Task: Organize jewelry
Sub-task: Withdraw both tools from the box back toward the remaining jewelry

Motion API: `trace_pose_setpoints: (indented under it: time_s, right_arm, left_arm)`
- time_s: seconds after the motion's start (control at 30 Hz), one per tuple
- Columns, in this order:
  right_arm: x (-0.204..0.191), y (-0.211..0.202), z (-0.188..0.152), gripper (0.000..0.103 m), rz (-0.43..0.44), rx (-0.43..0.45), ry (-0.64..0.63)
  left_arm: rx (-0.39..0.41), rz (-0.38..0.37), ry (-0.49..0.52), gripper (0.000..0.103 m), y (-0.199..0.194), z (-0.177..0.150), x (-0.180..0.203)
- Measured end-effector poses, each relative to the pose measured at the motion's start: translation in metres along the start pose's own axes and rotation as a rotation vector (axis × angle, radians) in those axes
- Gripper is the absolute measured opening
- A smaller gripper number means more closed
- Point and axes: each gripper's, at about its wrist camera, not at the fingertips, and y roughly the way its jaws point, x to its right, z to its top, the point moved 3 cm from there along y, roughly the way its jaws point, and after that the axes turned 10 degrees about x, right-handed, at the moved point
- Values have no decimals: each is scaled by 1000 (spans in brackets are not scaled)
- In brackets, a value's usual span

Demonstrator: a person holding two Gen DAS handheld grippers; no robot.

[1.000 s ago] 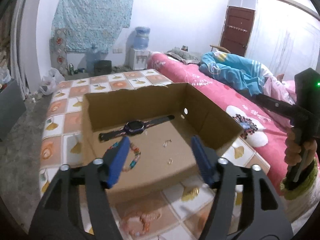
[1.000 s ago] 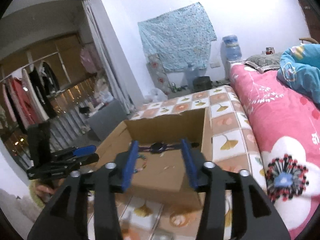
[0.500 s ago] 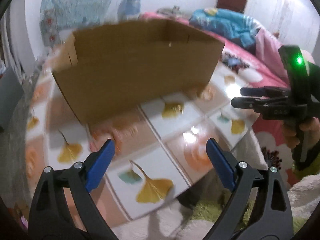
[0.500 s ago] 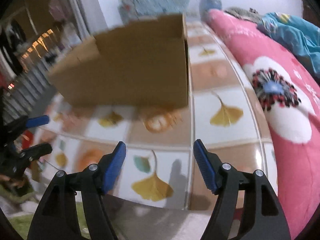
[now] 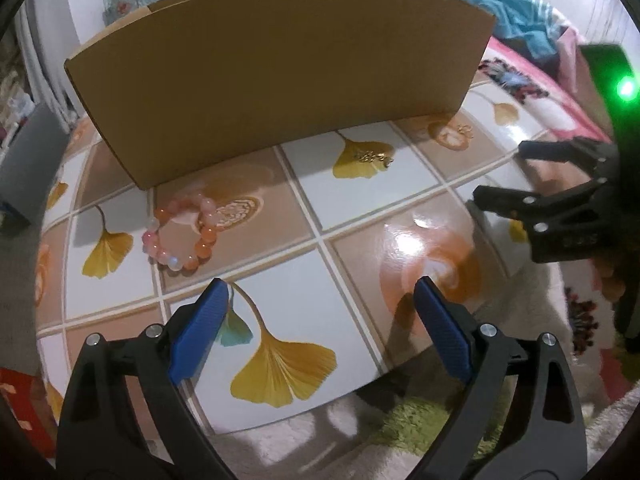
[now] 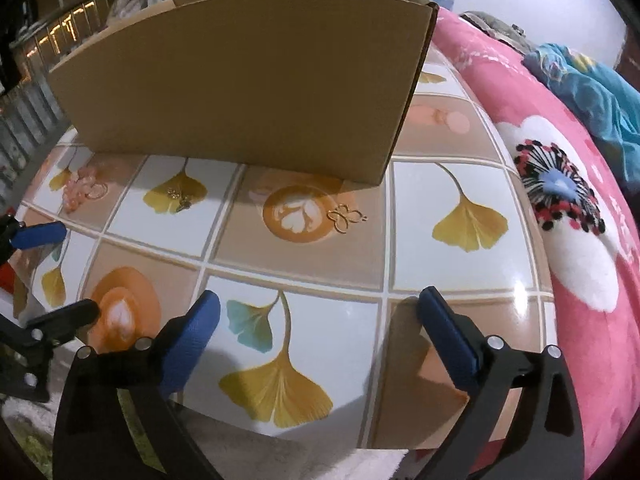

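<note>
I have dropped both tools low in the last second: where I was looking down into the cardboard box (image 5: 276,68) and could see a watch and small pieces lying inside, I now face its near outer wall, and the table (image 5: 360,240) in front of it fills both views. That brings the loose jewelry into reach, which I take to mean the next pickup is starting.

The left gripper (image 5: 320,320) hangs over the table's near edge with its blue pads spread wide and nothing between them. The right gripper (image 6: 320,328) sits the same way, wide apart and empty, also at the near edge, further toward the bed-side corner.

3 pieces lie outside the box. The pink and orange bead bracelet (image 5: 182,234) rests on the table just in front of the box's near-left corner. A small gold chain piece (image 5: 374,158) lies on a yellow leaf tile close to the middle of the box's front wall. A gold butterfly piece (image 6: 345,215) lies near the box's near-right corner, beside the round latte print.

My judgement: the bracelet is the left tool's natural target, the butterfly the right's. Both thin gold pieces lie flat on glossy tile and look hard to pinch.
</note>
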Motion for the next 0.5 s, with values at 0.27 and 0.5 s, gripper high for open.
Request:
trace_pose_setpoints:
  time_s: [0.27,0.5]
  right_arm:
    - [4,-2,-5,96,38,38,-7]
    - [6,0,-5,97,57,30,-8]
  left_arm:
    - [-15,32,-14,95,4,2,4]
    - [-24,34,-17,95,7,5,7]
